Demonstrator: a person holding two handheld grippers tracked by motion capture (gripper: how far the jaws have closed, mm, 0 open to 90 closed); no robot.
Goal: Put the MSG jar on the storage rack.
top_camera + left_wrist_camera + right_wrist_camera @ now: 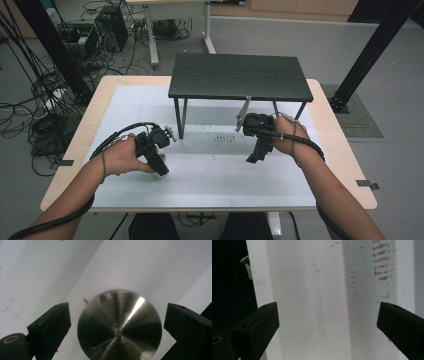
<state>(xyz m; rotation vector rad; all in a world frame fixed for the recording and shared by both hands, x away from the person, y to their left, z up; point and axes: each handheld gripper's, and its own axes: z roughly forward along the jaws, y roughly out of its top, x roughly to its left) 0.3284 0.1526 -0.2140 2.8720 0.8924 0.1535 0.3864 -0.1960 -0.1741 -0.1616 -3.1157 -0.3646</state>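
Overhead first: white mat [210, 180] covers most of the wooden table [345, 165], bare wood strip along every edge. Small black shelf-table [240, 76] stands at upper centre of the mat, thin legs down to it. Left gripper [161, 169] sits at lower left of centre, nose down on the mat, held by the left hand [120, 156]. Right gripper [255, 156] sits right of centre, just in front of the shelf legs, held by the right hand [286, 136]. Wide open mat between the two and toward the bottom edge. Cable clutter [60, 75] on the floor at upper left.

Left gripper view: jaws spread wide, lower left and lower right of frame. Round brushed-metal disc [119, 326] lies between them at lower centre, gaps on both sides, touching neither. Disc rests on the white mat; small red mark [85, 300] just off its upper-left rim.

Right gripper view: jaws spread wide, nothing between. White mat [317, 300] below, speckled brown marks [382, 265] at upper right. Dark edge along the left of frame; cannot tell what it is.
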